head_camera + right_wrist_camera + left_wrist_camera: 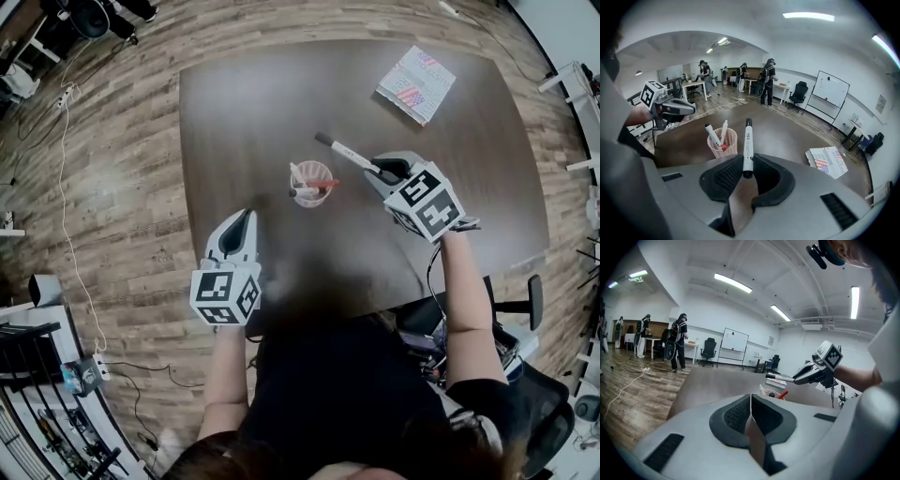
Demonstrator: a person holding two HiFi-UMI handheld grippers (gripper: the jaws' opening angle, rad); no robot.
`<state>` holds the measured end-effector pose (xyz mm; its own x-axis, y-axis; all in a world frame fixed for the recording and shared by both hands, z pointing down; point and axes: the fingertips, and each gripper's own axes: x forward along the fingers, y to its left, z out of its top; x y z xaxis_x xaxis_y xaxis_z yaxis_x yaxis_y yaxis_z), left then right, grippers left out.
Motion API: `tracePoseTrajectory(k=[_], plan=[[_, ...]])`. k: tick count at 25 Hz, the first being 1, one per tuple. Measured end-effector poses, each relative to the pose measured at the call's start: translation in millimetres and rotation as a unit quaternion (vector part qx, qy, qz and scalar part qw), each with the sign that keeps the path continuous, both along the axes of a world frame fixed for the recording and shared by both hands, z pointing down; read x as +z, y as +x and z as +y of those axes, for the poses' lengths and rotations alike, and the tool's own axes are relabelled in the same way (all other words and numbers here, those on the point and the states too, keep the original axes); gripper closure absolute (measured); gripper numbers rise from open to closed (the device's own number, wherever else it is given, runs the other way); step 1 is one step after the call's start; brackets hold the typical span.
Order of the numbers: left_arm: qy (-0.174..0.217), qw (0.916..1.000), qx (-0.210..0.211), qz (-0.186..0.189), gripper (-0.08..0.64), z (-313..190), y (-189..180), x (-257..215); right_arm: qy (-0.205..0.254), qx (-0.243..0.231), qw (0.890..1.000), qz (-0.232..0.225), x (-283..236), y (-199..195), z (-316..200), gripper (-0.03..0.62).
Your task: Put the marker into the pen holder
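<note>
Right gripper is clamping the marker by its tail, right of the pen holder. The marker's long axis is pointing past the holder, not down into it (left gripper is hanging clenched and empty on the holder's other side).

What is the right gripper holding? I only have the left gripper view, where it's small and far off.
Observer: The right gripper is shut on a white marker, gripped near one end, the rest pointing out ahead of the jaws.
Operator: Is the holder empty?
Observer: No. The pink pen holder already holds two white pens and something red.
Operator: Anything else on the table?
Observer: A booklet with a flag print lies near the far right corner of the table.
</note>
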<state>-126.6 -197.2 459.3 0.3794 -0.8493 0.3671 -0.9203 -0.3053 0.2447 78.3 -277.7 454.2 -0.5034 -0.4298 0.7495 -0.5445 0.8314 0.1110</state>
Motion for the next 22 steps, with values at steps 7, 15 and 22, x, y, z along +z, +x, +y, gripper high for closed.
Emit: tracePoseTrajectory(k=[7,15,22], plan=[[0.011,0.9999,0.003,0.011,0.528,11,-1,-8,-0.034,-0.081,0.993,0.075,-6,-9,36,0.505],[0.017,0.9998,-0.001,0.010,0.528,23,0,-14,-0.051,-0.155,0.970,0.181,1,-17,46,0.505],[0.026,0.9993,-0.019,0.019,0.528,32,-8,-17,-0.012,-0.211,0.927,0.309,2,-30,28,0.505]])
